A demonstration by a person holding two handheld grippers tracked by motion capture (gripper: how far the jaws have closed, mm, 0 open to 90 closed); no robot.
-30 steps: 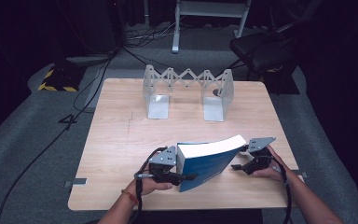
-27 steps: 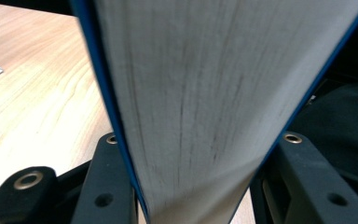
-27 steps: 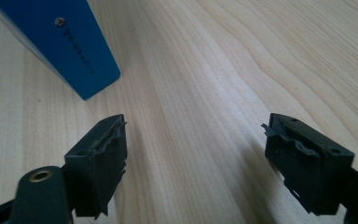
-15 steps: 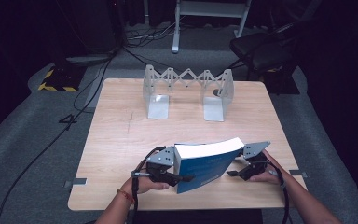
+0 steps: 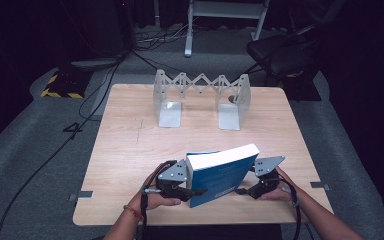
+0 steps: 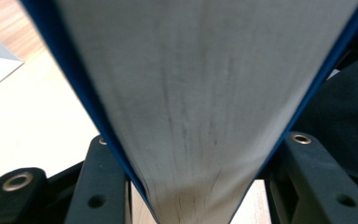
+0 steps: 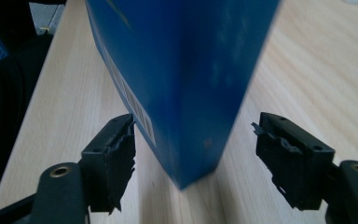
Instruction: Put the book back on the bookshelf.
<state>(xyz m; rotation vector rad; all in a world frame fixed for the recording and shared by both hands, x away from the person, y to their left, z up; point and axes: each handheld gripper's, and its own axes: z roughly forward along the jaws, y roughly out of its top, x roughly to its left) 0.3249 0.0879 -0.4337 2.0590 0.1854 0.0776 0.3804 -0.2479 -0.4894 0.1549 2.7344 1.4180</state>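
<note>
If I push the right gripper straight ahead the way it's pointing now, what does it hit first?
Most likely the blue book. The right gripper has its jaws open, and the book's spine edge stands between them, just ahead, on the table. The jaws would pass on either side of it, though how near is hard to judge.

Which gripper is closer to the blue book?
Left. The left gripper is clamped on the book, its jaws pressing both covers at the page edge. The right gripper sits open at the spine end, with a gap at each jaw.
</note>
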